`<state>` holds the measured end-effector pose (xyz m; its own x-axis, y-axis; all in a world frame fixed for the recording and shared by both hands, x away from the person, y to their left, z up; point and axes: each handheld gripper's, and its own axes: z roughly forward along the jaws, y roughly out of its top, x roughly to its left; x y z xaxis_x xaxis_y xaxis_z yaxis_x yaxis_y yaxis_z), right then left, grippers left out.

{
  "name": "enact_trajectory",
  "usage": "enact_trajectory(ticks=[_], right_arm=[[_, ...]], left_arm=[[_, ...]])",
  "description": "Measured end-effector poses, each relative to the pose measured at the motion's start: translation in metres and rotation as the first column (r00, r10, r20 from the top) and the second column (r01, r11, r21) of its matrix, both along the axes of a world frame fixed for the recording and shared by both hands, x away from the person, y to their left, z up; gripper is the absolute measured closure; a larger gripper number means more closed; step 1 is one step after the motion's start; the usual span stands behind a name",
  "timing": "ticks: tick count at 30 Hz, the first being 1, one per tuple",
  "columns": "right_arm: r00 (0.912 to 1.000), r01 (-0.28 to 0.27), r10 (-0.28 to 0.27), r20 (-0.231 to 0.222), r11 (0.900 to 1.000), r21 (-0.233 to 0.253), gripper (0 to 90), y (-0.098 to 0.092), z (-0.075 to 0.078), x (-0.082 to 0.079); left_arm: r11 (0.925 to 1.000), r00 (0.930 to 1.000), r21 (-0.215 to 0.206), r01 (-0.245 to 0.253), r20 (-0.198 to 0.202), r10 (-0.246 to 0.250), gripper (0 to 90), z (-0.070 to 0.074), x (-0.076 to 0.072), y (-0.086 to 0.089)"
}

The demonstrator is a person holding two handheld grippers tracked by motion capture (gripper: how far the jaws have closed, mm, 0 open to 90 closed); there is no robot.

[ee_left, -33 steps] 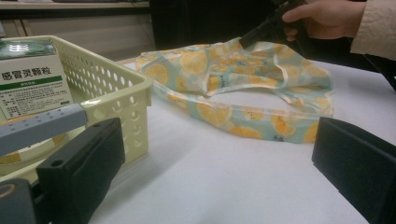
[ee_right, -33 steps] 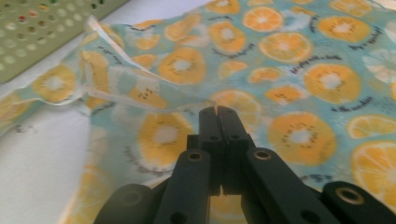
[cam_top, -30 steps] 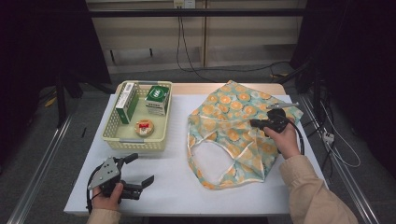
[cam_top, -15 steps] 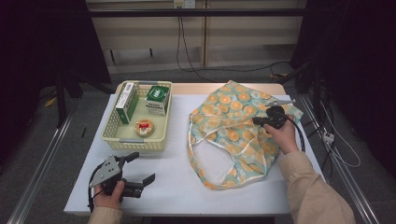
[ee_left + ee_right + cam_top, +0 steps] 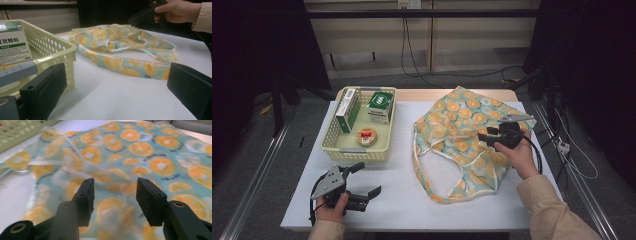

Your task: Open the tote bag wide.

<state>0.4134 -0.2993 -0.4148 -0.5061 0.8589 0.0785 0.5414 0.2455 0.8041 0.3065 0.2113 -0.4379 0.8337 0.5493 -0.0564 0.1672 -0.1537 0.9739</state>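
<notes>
Orange-print bag (image 5: 462, 135) lies right of the basket (image 5: 334, 145). Right gripper (image 5: 486, 136) hovers over it, jaws apart. Left gripper (image 5: 367, 180), below the basket, gapes empty.

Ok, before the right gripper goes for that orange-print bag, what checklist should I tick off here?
1. Right gripper jaws open: ok.
2. Jaws lined up on the raised edge of the bag: ok, the fold lies just ahead of them.
3. Nothing gripped yet: ok, the gap is free.
4. Left gripper open, low at the table's near edge, away from the bag: ok.
5. Basket apart from the bag: ok.
6. Bag empty: cannot tell.
</notes>
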Motion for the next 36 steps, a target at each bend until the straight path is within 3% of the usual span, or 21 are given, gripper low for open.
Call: enact_trajectory(ticks=[3,5,10,15,18,21,25,28,31,34,36], right_arm=[[0.9984,-0.054,0.054,0.017,0.998,-0.021,47.9,0.015,0.004,-0.009],[0.995,-0.098,0.098,0.018,0.995,-0.005,51.9,0.026,0.004,-0.015],[0.9753,-0.22,0.22,-0.022,0.975,-0.009,64.5,0.053,-0.008,-0.026],[0.9589,-0.282,0.28,-0.049,0.958,-0.05,71.2,0.074,-0.022,-0.032],[0.9506,-0.308,0.305,-0.057,0.95,-0.051,71.3,0.084,-0.028,-0.035],[0.9541,-0.298,0.293,-0.062,0.949,-0.102,71.3,0.088,-0.033,-0.032],[0.9616,-0.27,0.262,-0.082,0.955,-0.121,72.1,0.087,-0.041,-0.024],[0.9601,-0.276,0.268,-0.079,0.955,-0.111,72.5,0.087,-0.044,-0.021],[0.9619,-0.268,0.26,-0.084,0.958,-0.098,78.2,0.086,-0.045,-0.021],[0.9657,-0.256,0.249,-0.075,0.96,-0.116,88.6,0.087,-0.045,-0.021],[0.9678,-0.246,0.238,-0.081,0.963,-0.107,90.0,0.088,-0.045,-0.02]], left_arm=[[0.9999,1.0,-0.01,-0.004,-0.001,0.004,2.3,0.0,0.0,0.0],[0.9999,1.0,-0.01,-0.004,0.004,0.004,2.3,0.001,0.001,0.0],[0.9999,1.0,-0.015,-0.003,0.004,0.003,2.3,0.0,0.003,-0.004],[0.9999,1.0,-0.009,0.005,0.0,-0.005,2.3,-0.001,0.002,-0.003],[0.9999,1.0,-0.015,0.003,-0.005,-0.003,2.3,-0.001,0.001,-0.002],[1.0,1.0,-0.006,0.002,-0.002,-0.002,2.3,-0.001,0.001,-0.001],[1.0,1.0,-0.005,-0.001,-0.004,0.001,2.3,-0.002,-0.001,0.0],[1.0,1.0,-0.007,-0.007,-0.002,0.007,2.3,-0.002,-0.002,0.002],[1.0,1.0,-0.004,-0.002,-0.006,0.002,2.3,-0.002,-0.001,0.002],[0.9999,1.0,-0.012,-0.002,0.001,0.002,2.3,0.0,0.001,-0.001],[0.9998,1.0,-0.02,0.004,0.002,-0.004,2.3,0.0,0.002,-0.003]])
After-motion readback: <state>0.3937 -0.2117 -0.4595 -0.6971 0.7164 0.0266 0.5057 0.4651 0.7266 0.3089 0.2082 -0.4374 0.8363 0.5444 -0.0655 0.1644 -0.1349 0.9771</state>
